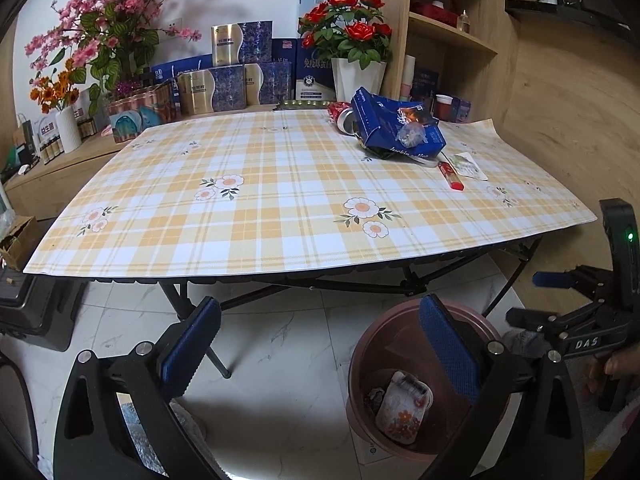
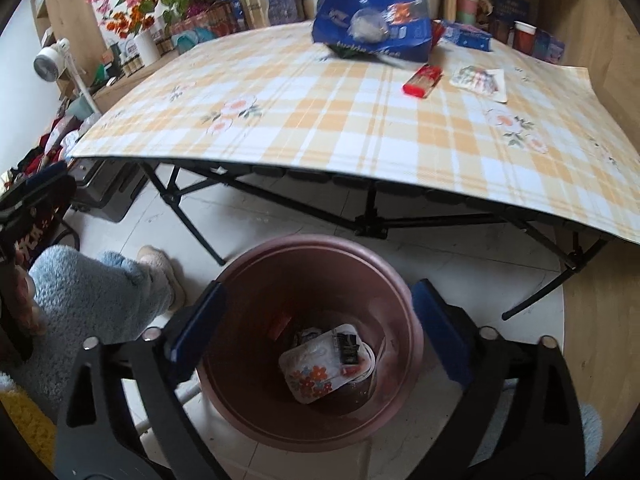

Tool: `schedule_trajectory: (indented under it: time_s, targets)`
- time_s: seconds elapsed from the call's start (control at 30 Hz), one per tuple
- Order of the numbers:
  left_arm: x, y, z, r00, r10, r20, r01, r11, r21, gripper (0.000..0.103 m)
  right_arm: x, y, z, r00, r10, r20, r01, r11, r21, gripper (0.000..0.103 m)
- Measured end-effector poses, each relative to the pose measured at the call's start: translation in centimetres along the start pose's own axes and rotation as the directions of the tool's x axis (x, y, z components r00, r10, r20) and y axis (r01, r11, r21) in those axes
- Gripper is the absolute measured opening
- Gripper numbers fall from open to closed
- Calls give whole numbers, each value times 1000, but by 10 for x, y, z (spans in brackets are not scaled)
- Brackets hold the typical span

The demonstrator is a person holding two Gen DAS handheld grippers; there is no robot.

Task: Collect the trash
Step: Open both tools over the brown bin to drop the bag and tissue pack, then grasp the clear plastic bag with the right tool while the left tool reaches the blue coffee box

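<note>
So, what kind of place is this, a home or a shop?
Probably a home living area: a folding table with a plaid flowered cloth, artificial flowers beside wooden shelves, and a person's fluffy slipper.

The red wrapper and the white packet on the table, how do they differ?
The red wrapper is narrow, long and bright red; the white packet is broader, flatter and pale with faint print. The red wrapper lies closer to the blue bag; the white packet lies nearer the table's right edge. Both lie flat on the checked tablecloth, uncollected.
</note>
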State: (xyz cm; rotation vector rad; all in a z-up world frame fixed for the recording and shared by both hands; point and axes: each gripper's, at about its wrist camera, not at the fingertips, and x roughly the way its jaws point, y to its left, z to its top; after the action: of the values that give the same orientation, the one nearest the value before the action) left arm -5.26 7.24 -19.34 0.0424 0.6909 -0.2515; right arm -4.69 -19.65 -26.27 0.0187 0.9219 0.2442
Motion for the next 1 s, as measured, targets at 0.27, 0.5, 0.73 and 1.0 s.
schedule_trajectory:
  time_s: [0.27, 0.5, 0.73, 1.0]
  targets:
    - [2, 4, 0, 1000, 5, -14, -6, 1000, -18, 97, -6, -17, -1, 999, -24, 23, 22, 997, 78, 97]
    - [4, 6, -1, 1000, 11, -24, -12, 1000, -27, 97, -5, -20, -2, 1000, -21, 20, 19, 995, 97, 97]
    - [9, 11, -2, 999, 15, -51, -18, 998, -52, 97, -4, -22, -1, 999, -42, 23, 39, 993, 109, 97]
    - [16, 16, 7, 997, 9, -76, -15, 997, -75, 97, -11, -32, 10, 998, -49, 44, 44, 991, 128, 97]
